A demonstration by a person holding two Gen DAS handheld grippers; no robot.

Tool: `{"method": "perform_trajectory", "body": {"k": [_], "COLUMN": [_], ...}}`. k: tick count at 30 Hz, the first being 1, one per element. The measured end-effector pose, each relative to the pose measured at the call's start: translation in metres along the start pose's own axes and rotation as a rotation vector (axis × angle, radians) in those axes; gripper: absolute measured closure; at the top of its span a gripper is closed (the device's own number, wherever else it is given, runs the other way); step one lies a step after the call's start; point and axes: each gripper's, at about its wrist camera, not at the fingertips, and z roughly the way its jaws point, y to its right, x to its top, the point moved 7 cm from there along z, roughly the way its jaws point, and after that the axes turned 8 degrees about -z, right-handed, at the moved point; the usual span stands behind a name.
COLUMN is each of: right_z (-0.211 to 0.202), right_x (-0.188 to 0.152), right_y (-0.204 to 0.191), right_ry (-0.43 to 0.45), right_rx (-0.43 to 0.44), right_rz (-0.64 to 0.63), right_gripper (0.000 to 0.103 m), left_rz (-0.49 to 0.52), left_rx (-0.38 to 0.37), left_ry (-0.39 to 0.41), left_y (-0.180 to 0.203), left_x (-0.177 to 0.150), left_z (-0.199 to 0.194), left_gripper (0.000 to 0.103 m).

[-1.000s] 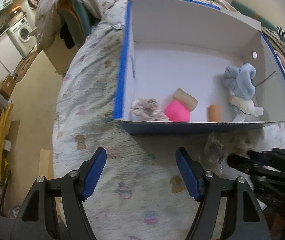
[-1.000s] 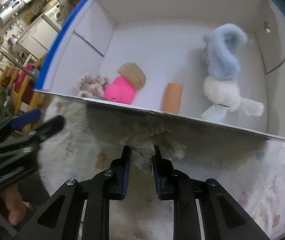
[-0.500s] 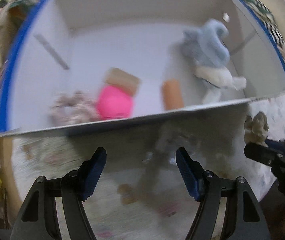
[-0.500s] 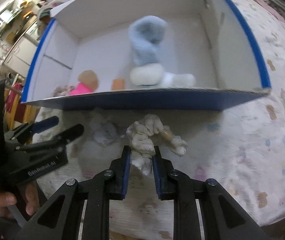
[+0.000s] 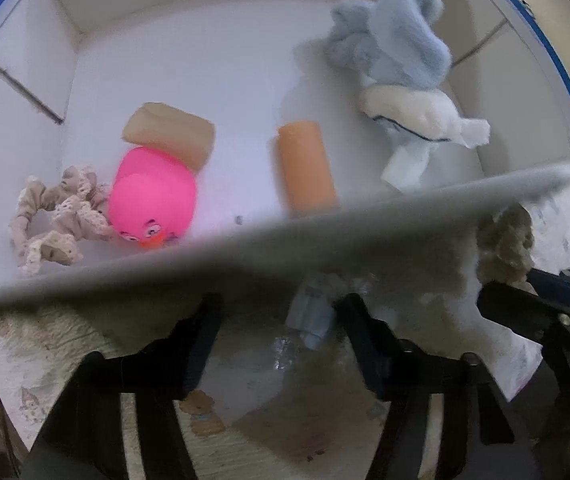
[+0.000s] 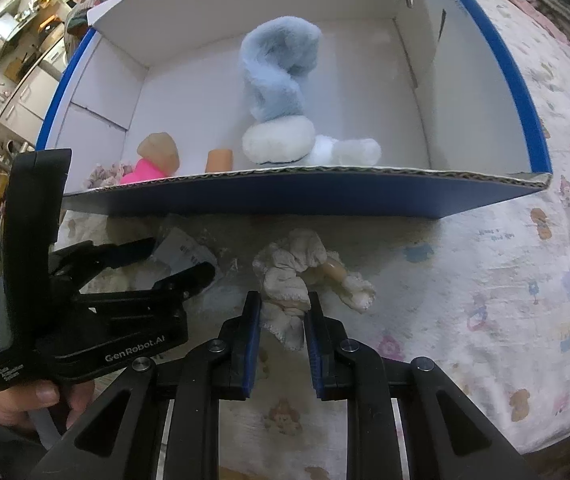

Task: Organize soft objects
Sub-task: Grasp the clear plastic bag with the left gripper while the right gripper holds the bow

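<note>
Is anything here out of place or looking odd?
Yes. Two soft things lie outside the box, on the bedspread by its blue front wall: a cream scrunchie, pinched in the right claw, and a small pale packet between the left claw's closing fingers. The other toys are inside.

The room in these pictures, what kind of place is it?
Probably a home, on a bed or soft couch: the toy box sits on a quilt printed with teddy bears, and kitchen cabinets show in the far left background.
</note>
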Motion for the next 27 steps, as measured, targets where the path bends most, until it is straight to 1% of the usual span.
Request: {"method": "perform_trajectory", "body": {"k": [1, 2, 5, 9, 14, 20, 25, 27], "right_z": [0.001, 0.004, 0.005, 0.011, 0.019, 0.020, 0.017, 0.014], "right_x": [0.000, 0.000, 0.000, 0.000, 0.000, -0.001, -0.003, -0.004], "right_y": [-0.001, -0.003, -0.005, -0.009, -0.018, -0.027, -0.035, -0.037], "right_ry": [-0.001, -0.002, -0.005, -0.007, -0.014, -0.007, 0.000, 0.005], "right_rx": [-0.003, -0.006, -0.014, -0.023, -0.038, -0.036, -0.032, -0.028], "right_rz": [-0.004, -0.008, -0.013, -0.019, -0.044, -0.064, -0.081, -0.089], "right_gripper": [0.080, 0.080, 0.080, 0.080, 0.080, 0.080, 0.080, 0.080], "left_rz": [0.015, 0.029, 0.044, 0.009, -0.023, -0.059, -0.100, -0.114], "left_rx": [-0.018, -0.034, -0.022, -0.021, 0.035, 0.093, 0.141, 0.164], "left_ry": [-0.007, -0.017, -0.012, -0.013, 0.006, 0.022, 0.060, 0.084], "left_y": [0.003, 0.006, 0.007, -0.007, -0.024, -0.055, -0.088, -0.094], "left_x": [-0.001, -0.002, -0.003, -0.005, -0.005, -0.026, -0.028, -0.029], "left_z": [0.000, 0.000, -0.002, -0.005, -0.011, -0.025, -0.048, -0.057], "left_gripper": [0.069, 0.081, 0.082, 0.082, 0.083, 0.083, 0.083, 0.083]}}
